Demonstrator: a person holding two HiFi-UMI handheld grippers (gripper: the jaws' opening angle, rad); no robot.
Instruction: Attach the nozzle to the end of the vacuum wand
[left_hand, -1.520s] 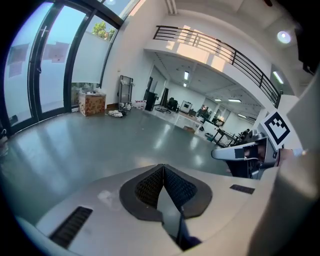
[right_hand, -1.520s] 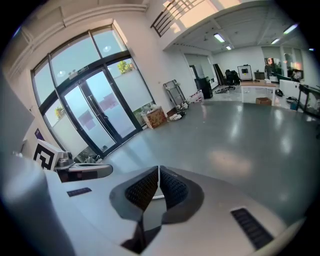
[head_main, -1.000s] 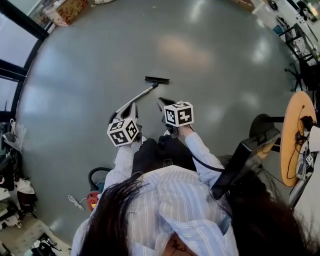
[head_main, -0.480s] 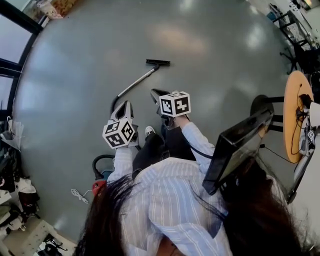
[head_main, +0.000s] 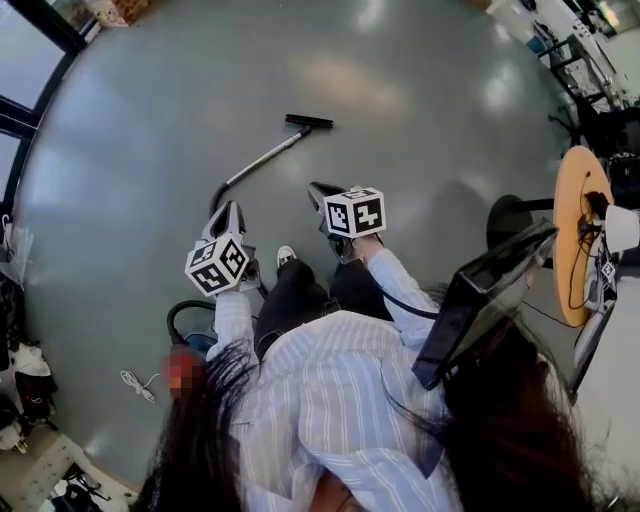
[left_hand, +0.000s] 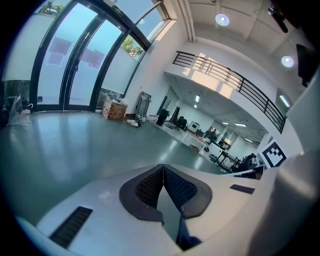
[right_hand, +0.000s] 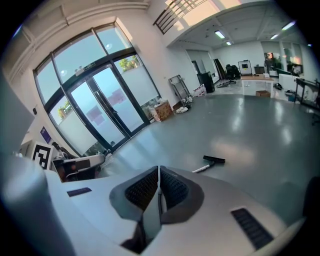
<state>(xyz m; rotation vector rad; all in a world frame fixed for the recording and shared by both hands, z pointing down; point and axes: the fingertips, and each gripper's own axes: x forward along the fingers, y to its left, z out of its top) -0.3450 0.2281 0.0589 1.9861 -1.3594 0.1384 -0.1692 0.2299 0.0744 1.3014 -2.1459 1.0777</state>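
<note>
On the grey floor lies the silver vacuum wand (head_main: 255, 163), with the black nozzle (head_main: 308, 122) at its far end. I cannot tell whether the two are joined. The right gripper view shows the nozzle (right_hand: 214, 160) and a short piece of wand (right_hand: 200, 169) some way ahead. My left gripper (head_main: 228, 210) is shut and holds nothing; it hangs near the wand's near end. My right gripper (head_main: 315, 188) is also shut and holds nothing, to the right of the wand. Each gripper view shows its own pads pressed together: left gripper (left_hand: 163, 169), right gripper (right_hand: 159, 171).
The vacuum's dark hose (head_main: 183, 312) curls on the floor at lower left, with a white cable (head_main: 135, 384) beside it. At right are a round wooden table (head_main: 578, 235), a black round base (head_main: 508, 214) and a dark screen (head_main: 485, 295). Glass doors (right_hand: 102, 112) line one wall.
The person has stepped along the floor. The left gripper has shifted left in the head view, and the wand and nozzle now sit higher in the picture. Both grippers stay shut.
</note>
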